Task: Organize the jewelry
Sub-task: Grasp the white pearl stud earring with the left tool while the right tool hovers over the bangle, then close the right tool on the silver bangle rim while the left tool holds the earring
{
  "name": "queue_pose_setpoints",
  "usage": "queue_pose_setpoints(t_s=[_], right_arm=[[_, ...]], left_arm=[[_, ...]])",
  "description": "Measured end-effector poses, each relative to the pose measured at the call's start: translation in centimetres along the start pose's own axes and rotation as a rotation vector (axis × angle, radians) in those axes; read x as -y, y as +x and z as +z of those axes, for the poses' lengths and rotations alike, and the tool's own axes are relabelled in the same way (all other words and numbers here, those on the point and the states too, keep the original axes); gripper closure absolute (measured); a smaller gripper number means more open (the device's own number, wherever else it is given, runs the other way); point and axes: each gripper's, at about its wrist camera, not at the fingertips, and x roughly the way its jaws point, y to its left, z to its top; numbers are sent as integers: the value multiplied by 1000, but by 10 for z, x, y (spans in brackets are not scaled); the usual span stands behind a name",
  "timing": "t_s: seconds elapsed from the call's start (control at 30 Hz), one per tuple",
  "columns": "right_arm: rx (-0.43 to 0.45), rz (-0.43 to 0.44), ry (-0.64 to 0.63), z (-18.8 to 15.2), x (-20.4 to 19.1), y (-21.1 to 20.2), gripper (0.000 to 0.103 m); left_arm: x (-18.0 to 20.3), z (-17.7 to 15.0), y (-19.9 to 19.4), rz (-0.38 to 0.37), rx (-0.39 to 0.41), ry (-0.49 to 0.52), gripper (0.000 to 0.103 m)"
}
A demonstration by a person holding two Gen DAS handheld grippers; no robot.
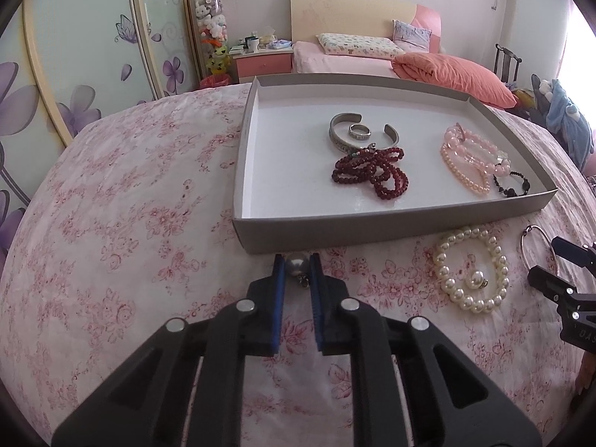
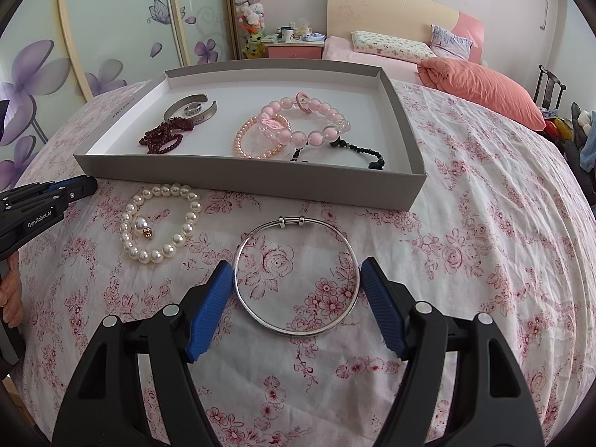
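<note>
A grey box tray (image 1: 391,225) (image 2: 246,180) lies on the floral cloth and holds a silver cuff (image 1: 341,126), a ring (image 1: 359,131), dark red beads (image 1: 372,171), pink bead bracelets (image 2: 298,123) and black beads (image 2: 357,151). My left gripper (image 1: 297,262) is shut on a grey pearl earring (image 1: 297,265), just in front of the tray's near wall. A white pearl bracelet (image 1: 471,268) (image 2: 160,223) with a pearl earring (image 2: 143,228) inside it lies on the cloth. My right gripper (image 2: 297,279) is open, its fingers either side of a thin silver bangle (image 2: 297,275).
The floral cloth (image 2: 465,260) covers a rounded surface that drops off at left and right. A bed with an orange duvet (image 1: 450,70), a nightstand (image 1: 262,61) and wardrobe doors (image 1: 74,56) stand behind. My left gripper (image 2: 44,201) shows at the right view's left edge.
</note>
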Motion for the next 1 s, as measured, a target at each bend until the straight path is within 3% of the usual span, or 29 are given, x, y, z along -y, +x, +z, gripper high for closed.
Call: queue_pose_setpoints(t_s=[1.0], right_arm=[[9, -6, 5, -1, 2, -7, 33]], left_arm=[[-10, -8, -14, 8, 33, -9, 89]])
